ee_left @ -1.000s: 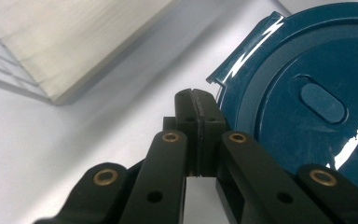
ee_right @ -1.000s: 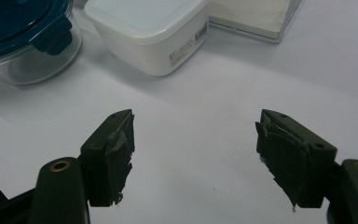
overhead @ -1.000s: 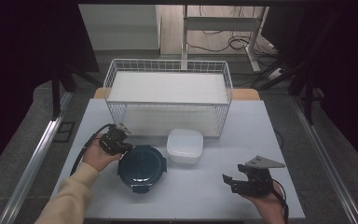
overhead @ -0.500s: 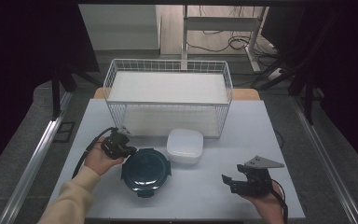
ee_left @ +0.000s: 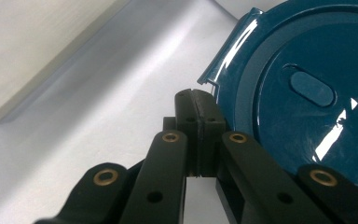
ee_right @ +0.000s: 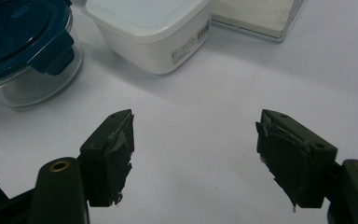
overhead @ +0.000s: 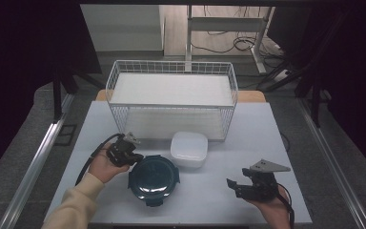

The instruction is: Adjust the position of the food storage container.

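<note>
A round clear container with a dark teal clip lid [overhead: 152, 179] sits on the white table at front centre. My left gripper [overhead: 134, 156] is at its left rim, jaws pressed together with nothing between them. In the left gripper view the gripper's shut tips [ee_left: 196, 100] rest against the lid's edge [ee_left: 307, 84], just below a raised latch tab. My right gripper [overhead: 236, 187] is open near the front right, empty, its jaws [ee_right: 196, 140] wide over bare table. The container [ee_right: 18, 42] lies ahead and to its left.
A white lidded square box [overhead: 189, 149] stands just behind and right of the container, and appears as the white box [ee_right: 154, 28] ahead of my right gripper. A white wire basket [overhead: 171, 90] spans the back of the table [overhead: 276, 143].
My left gripper has moved right and toward the front, and the teal-lidded container has slid the same way with it. The right gripper has stayed put.
</note>
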A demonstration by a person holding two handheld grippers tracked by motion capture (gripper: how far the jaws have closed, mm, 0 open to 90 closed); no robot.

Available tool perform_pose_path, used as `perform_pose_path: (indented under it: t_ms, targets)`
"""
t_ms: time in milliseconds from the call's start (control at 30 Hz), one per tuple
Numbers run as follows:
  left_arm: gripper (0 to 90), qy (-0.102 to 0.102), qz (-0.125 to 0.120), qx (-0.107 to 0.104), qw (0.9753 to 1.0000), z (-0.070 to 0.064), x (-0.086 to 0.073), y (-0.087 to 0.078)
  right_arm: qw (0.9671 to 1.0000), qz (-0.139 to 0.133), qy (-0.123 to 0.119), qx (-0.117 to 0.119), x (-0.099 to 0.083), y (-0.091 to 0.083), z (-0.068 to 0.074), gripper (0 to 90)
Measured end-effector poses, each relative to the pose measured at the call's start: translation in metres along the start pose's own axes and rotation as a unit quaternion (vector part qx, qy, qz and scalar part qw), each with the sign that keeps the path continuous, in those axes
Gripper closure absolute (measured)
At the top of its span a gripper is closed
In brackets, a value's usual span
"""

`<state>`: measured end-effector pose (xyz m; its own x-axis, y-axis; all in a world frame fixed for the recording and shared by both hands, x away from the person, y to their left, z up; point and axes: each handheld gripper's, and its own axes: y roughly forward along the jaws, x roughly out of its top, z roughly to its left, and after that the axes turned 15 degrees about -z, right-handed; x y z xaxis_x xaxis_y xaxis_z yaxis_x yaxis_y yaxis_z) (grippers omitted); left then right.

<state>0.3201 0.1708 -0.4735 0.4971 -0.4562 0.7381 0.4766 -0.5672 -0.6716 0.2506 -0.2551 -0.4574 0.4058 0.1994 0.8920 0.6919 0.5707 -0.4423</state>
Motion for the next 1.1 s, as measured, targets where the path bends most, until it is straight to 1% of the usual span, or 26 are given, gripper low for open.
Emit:
perform_pose_path:
  t_ms: [133,200,233,267,300,433,467,533,767,1000,1033,1067,1100]
  targets:
    - [90.0,0.003,-0.001,-0.005,1.0000,-0.004,0.000,0.001,1.0000,0.000,0.000,0.000,0.000,0.000,0.000,27.3]
    - [90.0,0.005,-0.001,-0.010,0.9999,-0.007,0.001,0.002,1.0000,0.001,0.001,0.000,0.000,0.000,0.000,27.3]
    - [90.0,0.008,-0.001,-0.016,0.9998,-0.010,0.001,0.003,1.0000,0.001,0.000,0.001,0.000,0.000,0.000,27.3]
    - [90.0,0.008,-0.001,-0.016,0.9998,-0.010,0.001,0.003,1.0000,0.001,0.000,0.001,0.000,0.000,0.000,27.3]
    - [90.0,0.012,-0.002,-0.020,0.9997,-0.013,0.002,0.004,1.0000,0.002,0.001,0.001,0.000,0.000,0.000,27.3]
    - [90.0,0.015,-0.003,-0.023,0.9996,-0.018,0.004,0.006,1.0000,0.002,0.001,0.001,0.000,0.001,0.001,27.3]
    - [90.0,0.015,-0.003,-0.025,0.9996,-0.021,0.005,0.008,1.0000,0.002,0.001,0.001,0.000,0.001,0.001,27.3]
    - [90.0,0.017,-0.003,-0.027,0.9995,-0.022,0.006,0.009,1.0000,0.002,0.001,0.001,0.000,0.001,0.001,27.3]
    - [90.0,0.018,-0.004,-0.034,0.9992,-0.031,0.011,0.014,1.0000,0.003,0.001,0.001,0.000,0.001,0.001,27.3]
    - [90.0,0.013,-0.007,-0.043,0.9990,-0.031,0.010,0.014,1.0000,0.002,0.001,0.001,0.000,0.000,0.001,27.3]
    - [90.0,0.008,-0.015,-0.053,0.9985,-0.028,0.010,0.013,1.0000,0.001,-0.001,0.001,0.000,0.000,0.001,27.3]
    - [90.0,0.008,-0.015,-0.053,0.9985,-0.028,0.010,0.013,1.0000,0.001,-0.001,0.001,0.000,0.000,0.001,27.3]
    - [90.0,-0.002,-0.031,-0.052,0.9982,-0.025,0.011,0.008,1.0000,0.000,0.000,0.001,0.001,-0.001,0.001,27.2]
